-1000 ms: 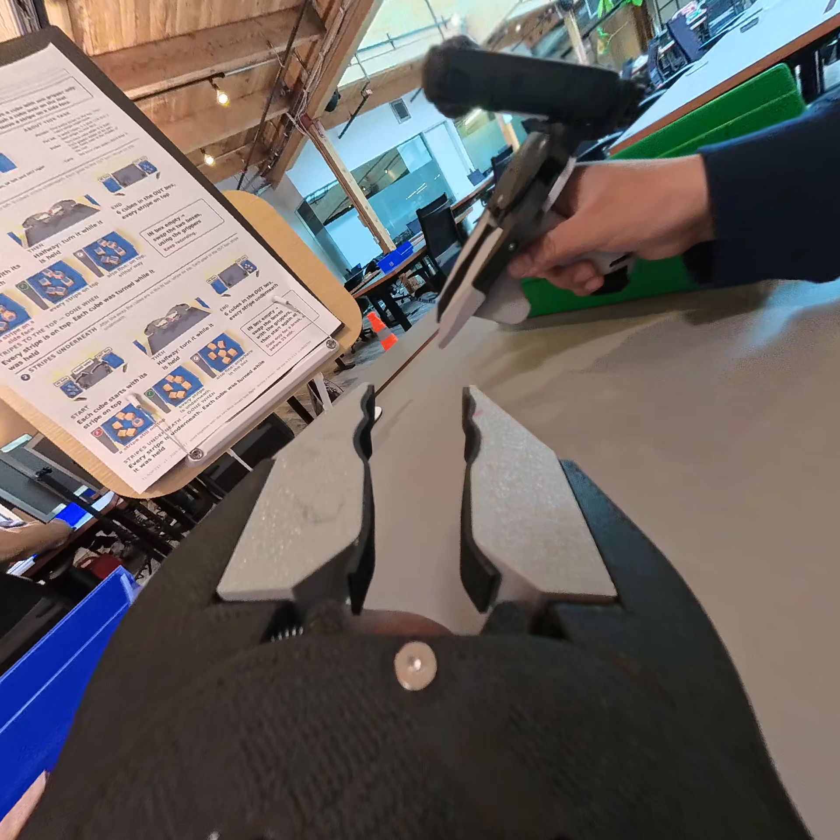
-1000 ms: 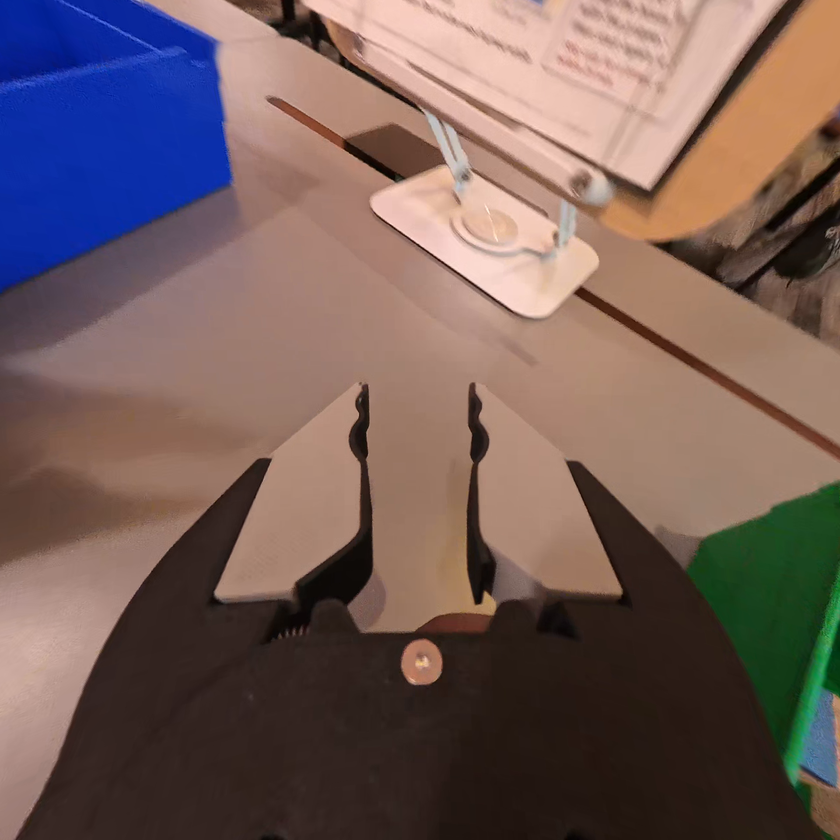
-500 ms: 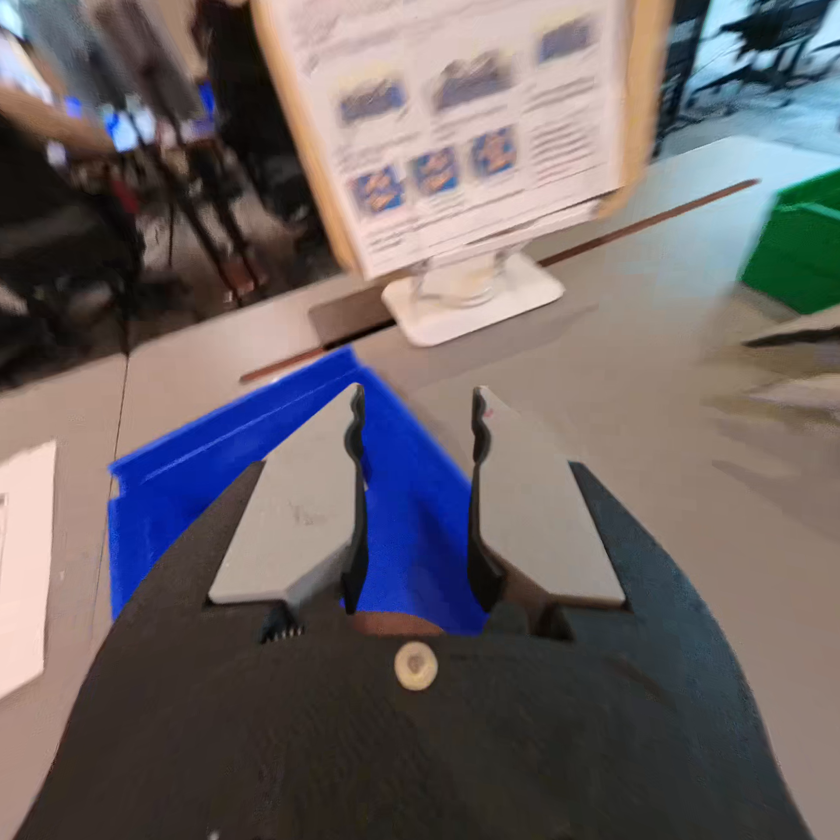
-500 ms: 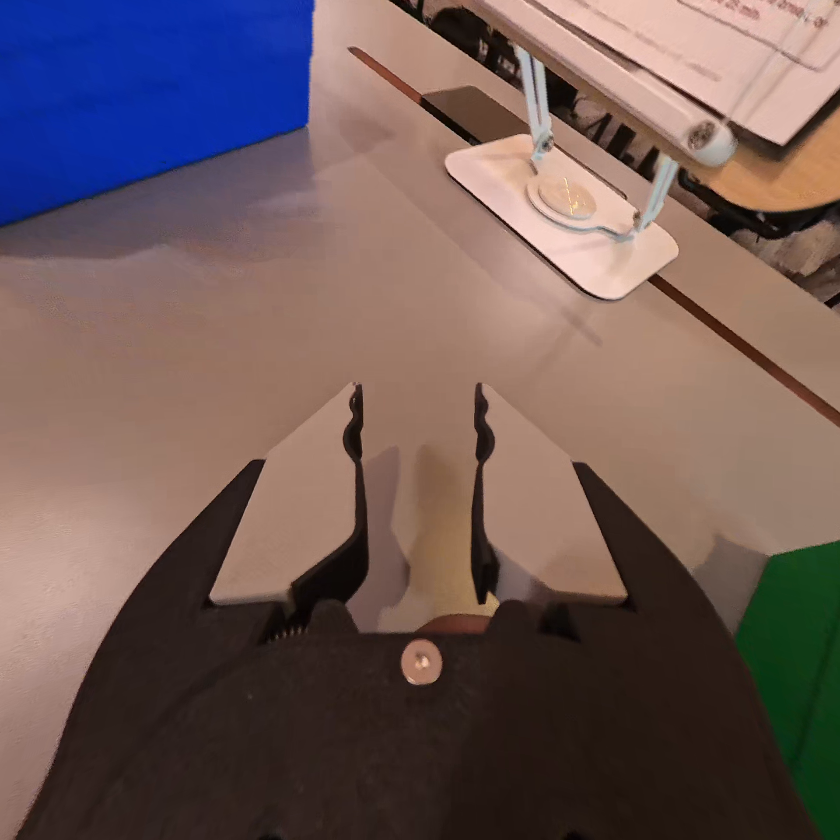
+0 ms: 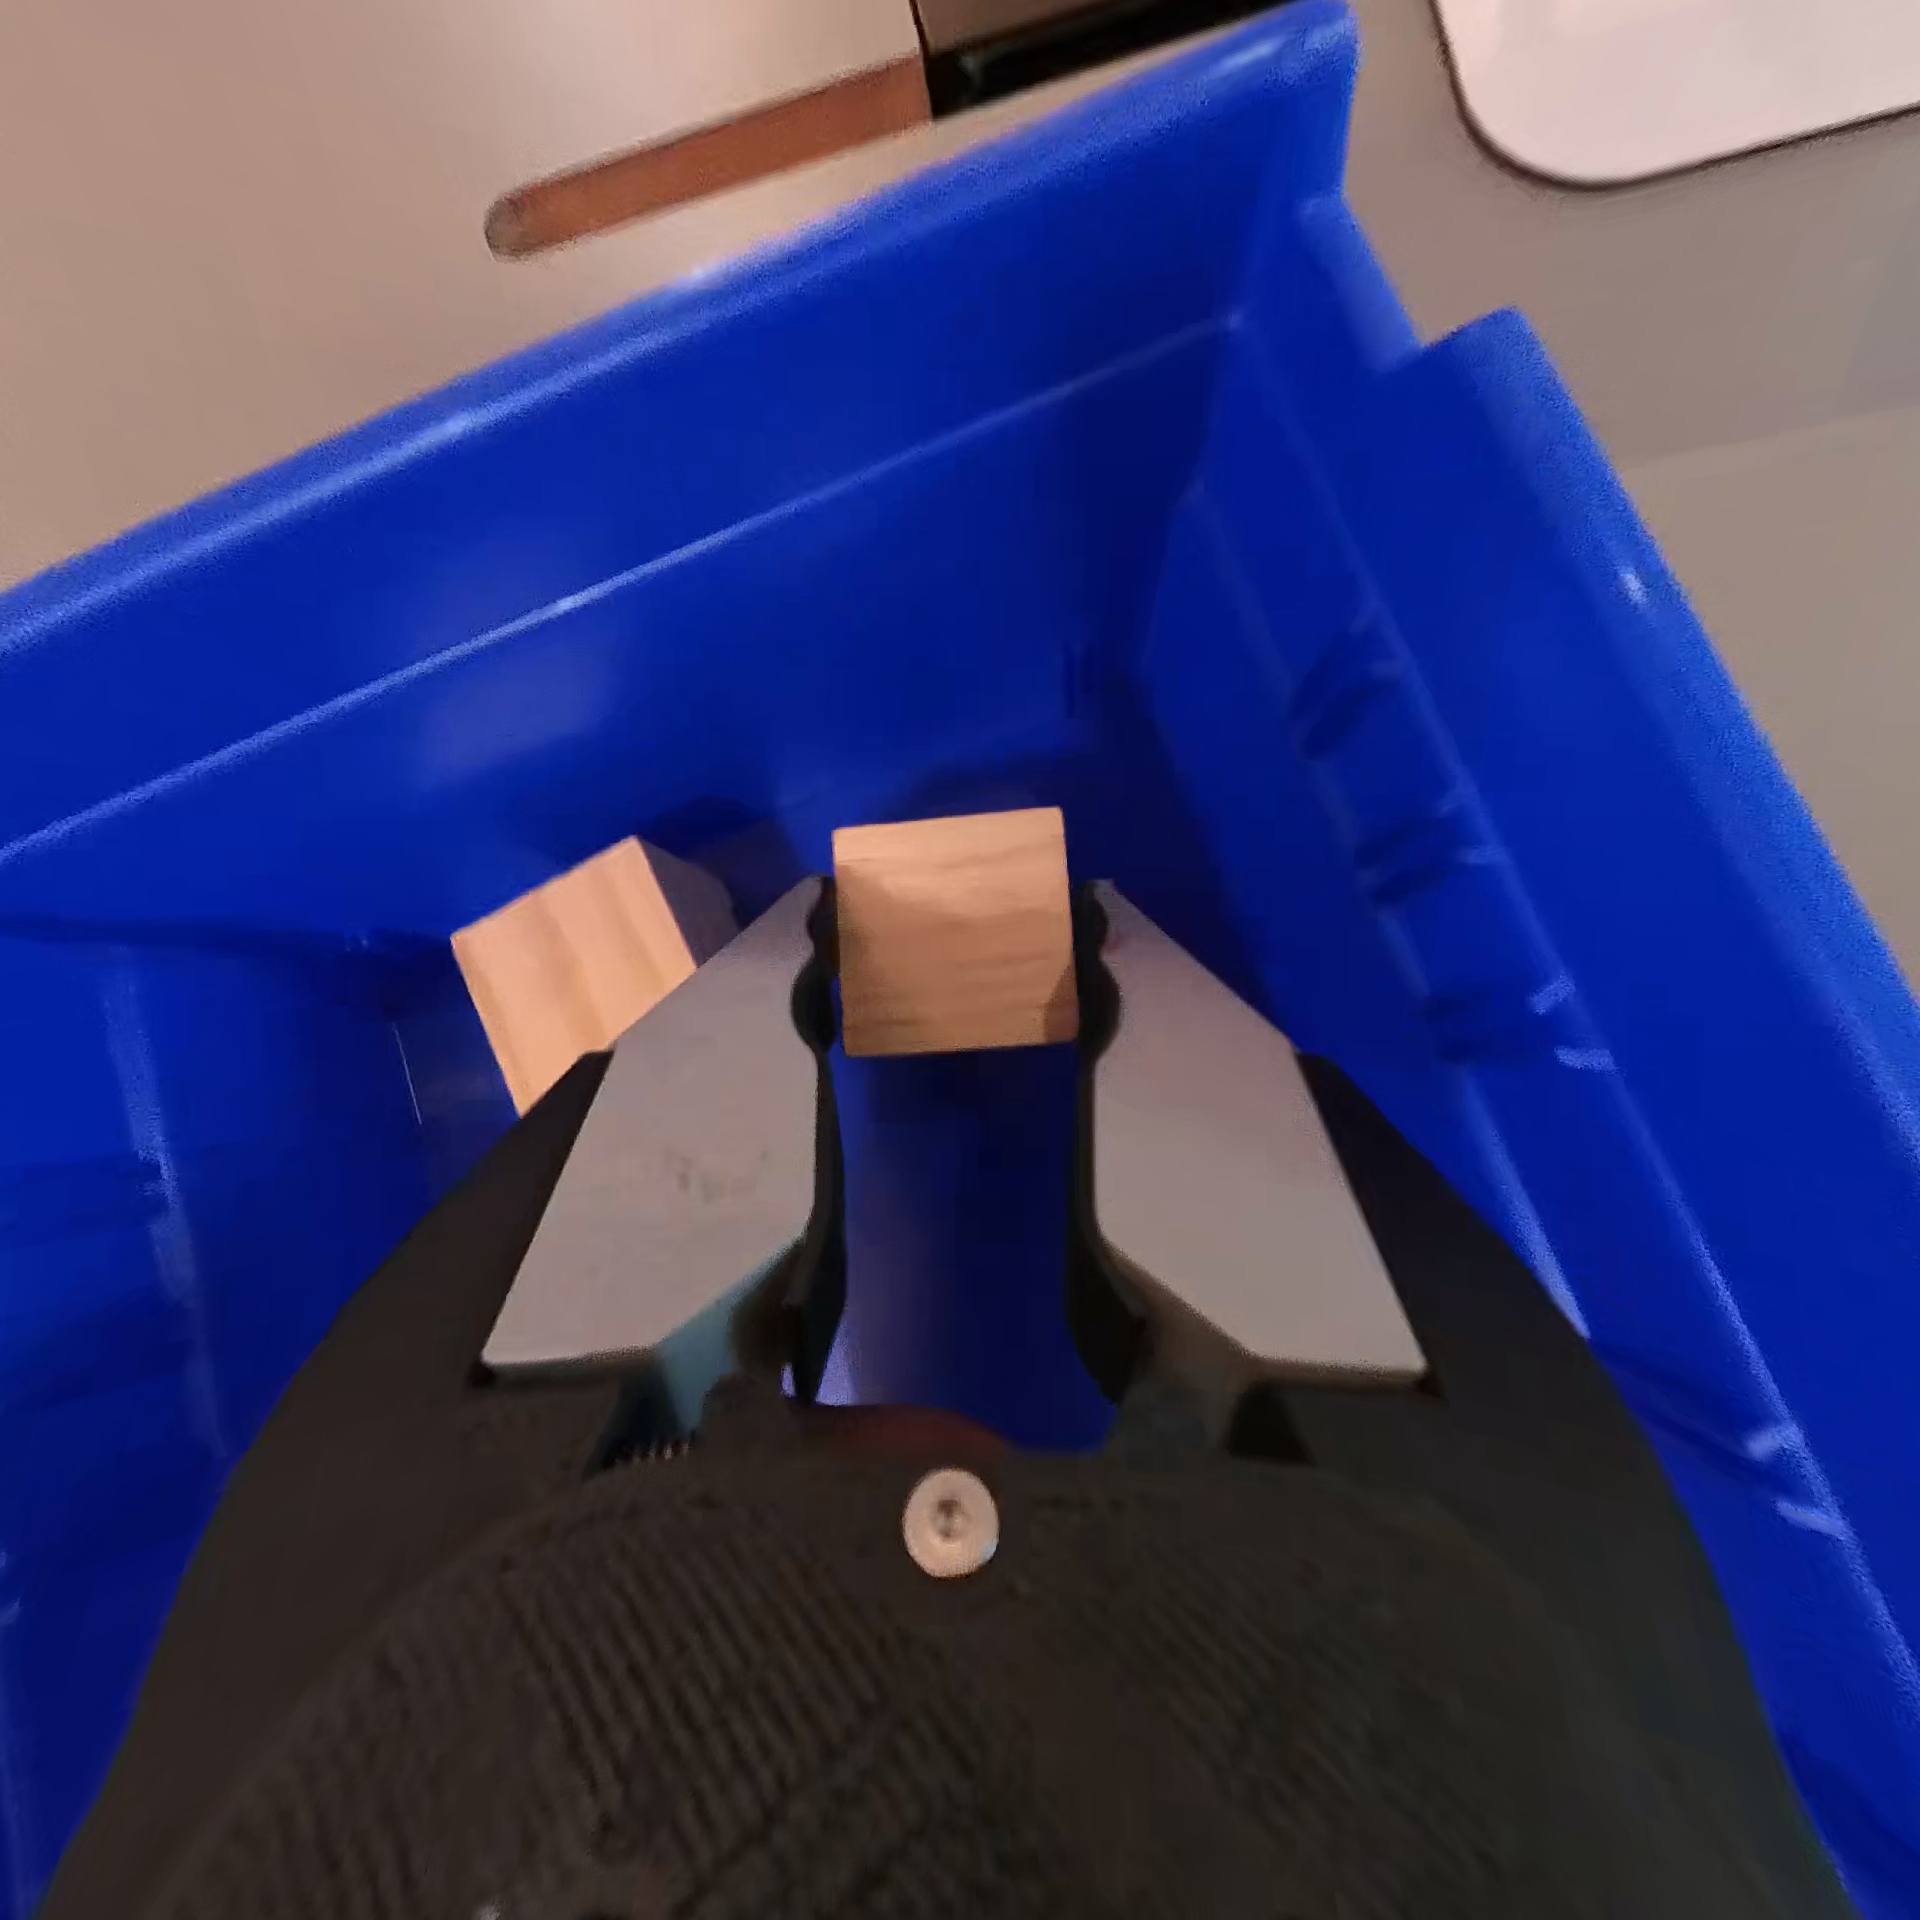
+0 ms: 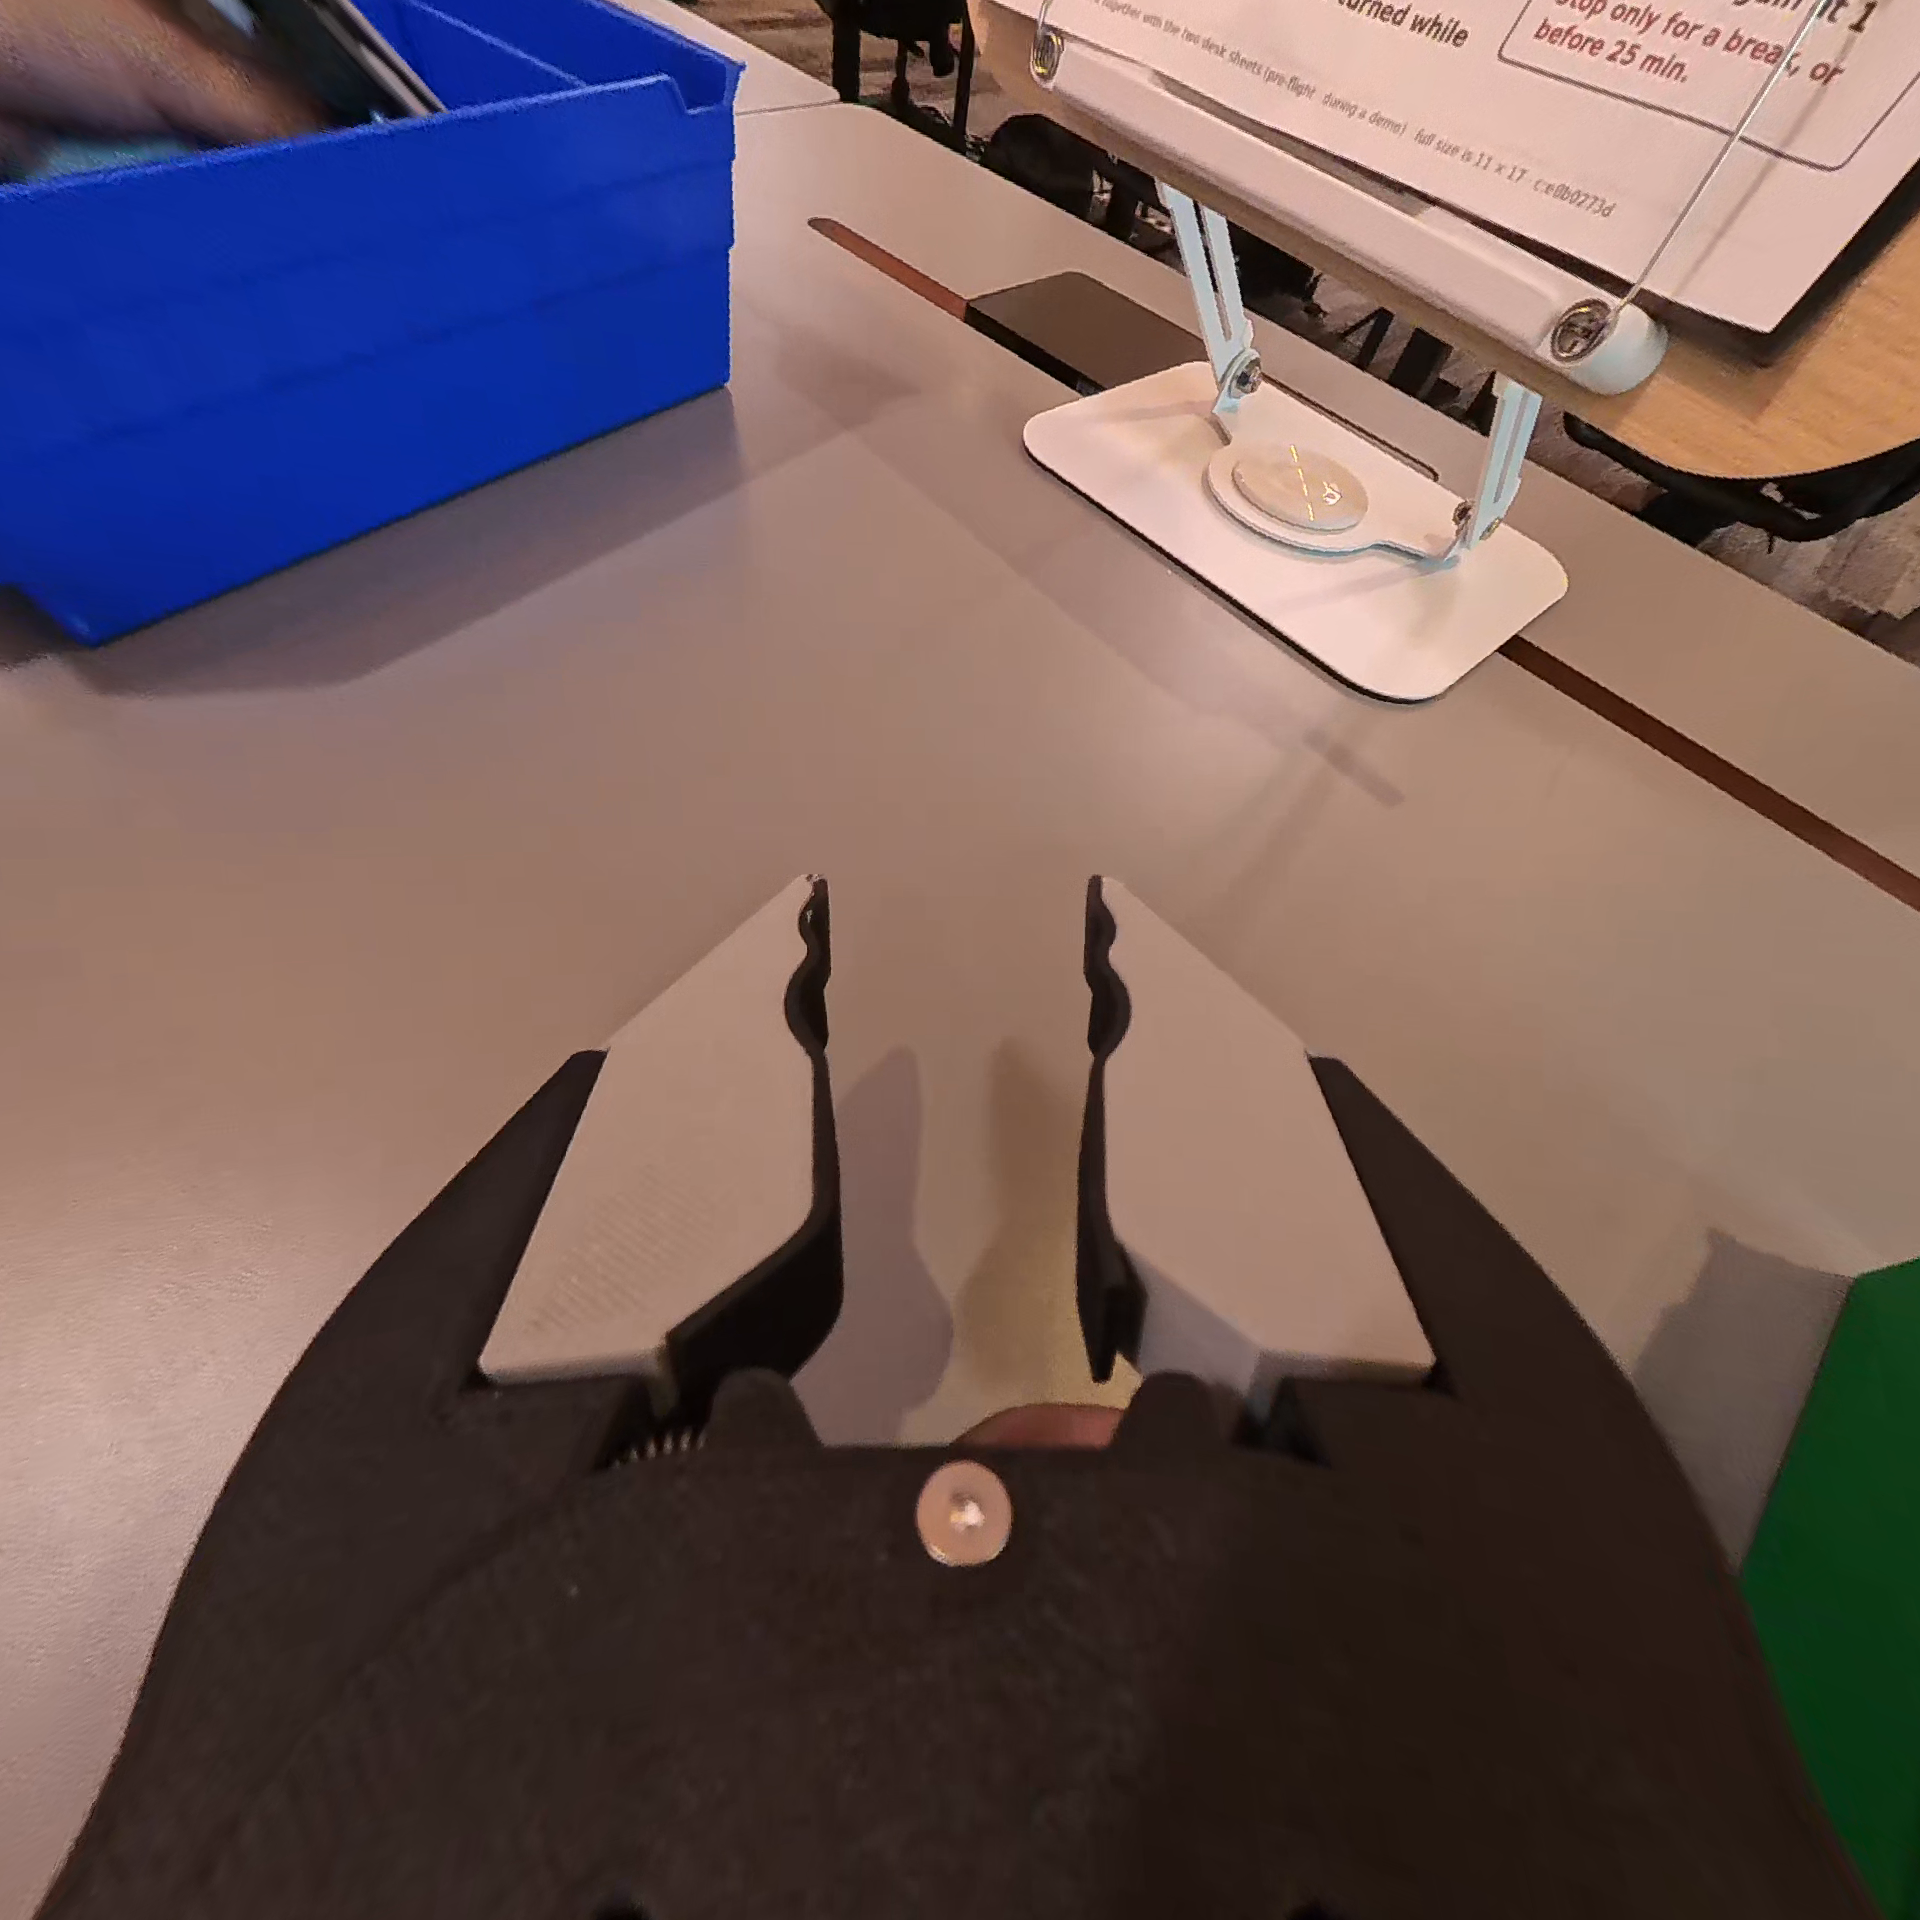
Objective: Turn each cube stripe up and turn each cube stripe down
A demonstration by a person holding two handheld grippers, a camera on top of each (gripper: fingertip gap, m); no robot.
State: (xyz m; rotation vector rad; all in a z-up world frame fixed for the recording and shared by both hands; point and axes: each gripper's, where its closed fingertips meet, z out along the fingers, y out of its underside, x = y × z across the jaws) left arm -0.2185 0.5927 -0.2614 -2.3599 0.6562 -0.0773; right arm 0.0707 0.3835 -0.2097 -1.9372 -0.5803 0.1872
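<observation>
My left gripper (image 5: 954, 940) reaches down into the blue bin (image 5: 727, 540). Its jaws are open and stand either side of a plain wooden cube (image 5: 951, 930), close to its sides; the gap is as wide as before. A second wooden cube (image 5: 566, 971) lies to the left, partly hidden behind my left finger. I see no stripe on the faces that show. My right gripper (image 6: 954, 904) is open and empty, low over the grey table (image 6: 520, 831). The right wrist view shows the blue bin (image 6: 364, 270) at the upper left, with a blurred hand and the left gripper (image 6: 156, 94) in it.
A white stand base (image 6: 1299, 551) holds an instruction sheet (image 6: 1507, 94) at the back of the table; its corner also shows in the left wrist view (image 5: 1683, 83). A green bin (image 6: 1849, 1558) sits at the right edge. A brown slot (image 6: 1714, 758) runs across the table.
My left gripper has swung down from above the table into the blue bin and now straddles a cube. My right gripper drew back a little; its jaws stayed open.
</observation>
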